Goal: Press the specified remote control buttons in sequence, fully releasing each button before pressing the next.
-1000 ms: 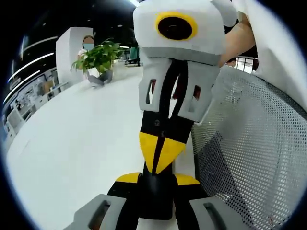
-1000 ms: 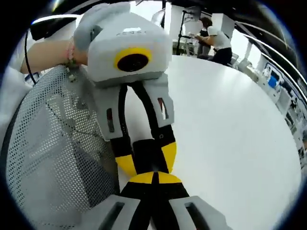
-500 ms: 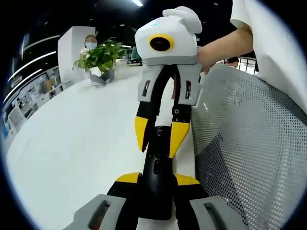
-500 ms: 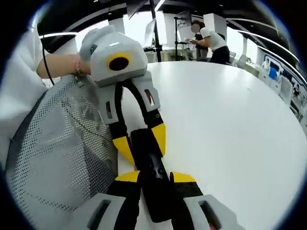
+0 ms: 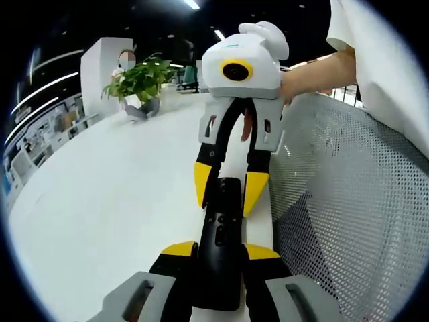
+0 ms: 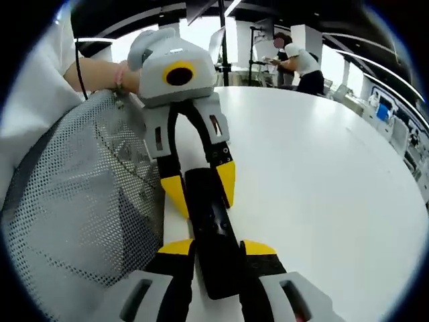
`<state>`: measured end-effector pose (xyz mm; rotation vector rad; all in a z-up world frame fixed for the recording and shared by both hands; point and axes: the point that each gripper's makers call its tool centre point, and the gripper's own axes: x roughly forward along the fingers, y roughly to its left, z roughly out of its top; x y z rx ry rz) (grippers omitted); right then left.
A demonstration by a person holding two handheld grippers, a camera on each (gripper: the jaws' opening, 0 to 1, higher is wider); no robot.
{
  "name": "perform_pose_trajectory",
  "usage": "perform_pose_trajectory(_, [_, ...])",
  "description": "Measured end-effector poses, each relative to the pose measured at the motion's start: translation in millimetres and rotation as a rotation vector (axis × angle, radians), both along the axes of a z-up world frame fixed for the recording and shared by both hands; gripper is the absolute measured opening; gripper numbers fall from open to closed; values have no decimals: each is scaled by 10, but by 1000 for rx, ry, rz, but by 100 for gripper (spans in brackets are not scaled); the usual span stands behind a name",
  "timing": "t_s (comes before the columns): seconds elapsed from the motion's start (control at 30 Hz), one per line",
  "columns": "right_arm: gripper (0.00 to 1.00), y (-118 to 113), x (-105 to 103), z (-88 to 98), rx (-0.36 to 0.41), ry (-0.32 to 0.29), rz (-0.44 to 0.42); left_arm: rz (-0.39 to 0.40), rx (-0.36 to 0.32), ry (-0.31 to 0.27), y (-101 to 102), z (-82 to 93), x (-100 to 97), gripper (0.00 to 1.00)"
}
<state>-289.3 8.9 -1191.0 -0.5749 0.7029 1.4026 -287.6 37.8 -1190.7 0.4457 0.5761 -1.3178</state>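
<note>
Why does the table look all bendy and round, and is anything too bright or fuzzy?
Left gripper view: the fisheye lens bows the white table; the black remote control looks sharp, while the potted plant far off is small and softer. Right gripper view: the same bulging; the bright windows behind the person are washed out, and the mesh chair back stretches big at the edge.

An open-plan office or lab — a broad white bench [image 5: 100, 201], a mesh-backed chair [image 5: 348, 201] beside it, a potted plant [image 5: 137, 80] at the far end, ceiling strip lights [image 5: 193, 4], shelving along the walls, and a person [image 6: 298, 64] standing at equipment in the distance.
</note>
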Motion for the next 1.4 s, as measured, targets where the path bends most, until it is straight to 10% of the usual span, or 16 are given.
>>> perform_pose_trajectory(0.17, [23, -33, -15, -10, -25, -20, 43, 9, 36, 27, 5, 6, 8, 26])
perform_pose_trajectory(0.27, [22, -38, -15, -12, -24, -16, 33, 108, 61, 156, 77, 30, 5, 31])
perform_pose_trajectory(0.37, [22, -52, -5, -22, -36, -35, 33, 152, -14, 134, 104, 253, 32, 38])
perform_pose_trajectory(0.7, [23, -44, 16, -10, -32, -20, 5, 592, -403, -123, 549, 1216, 240, 100])
perform_pose_trajectory(1.0, [27, -102, 31, 45, -50, 36, -12, 912, -485, -335, 1012, 1499, 256, 100])
perform_pose_trajectory(1.4, [21, -63, 1, -35, -172, -6, 128, 1009, -557, -450, 1195, 1642, 301, 100])
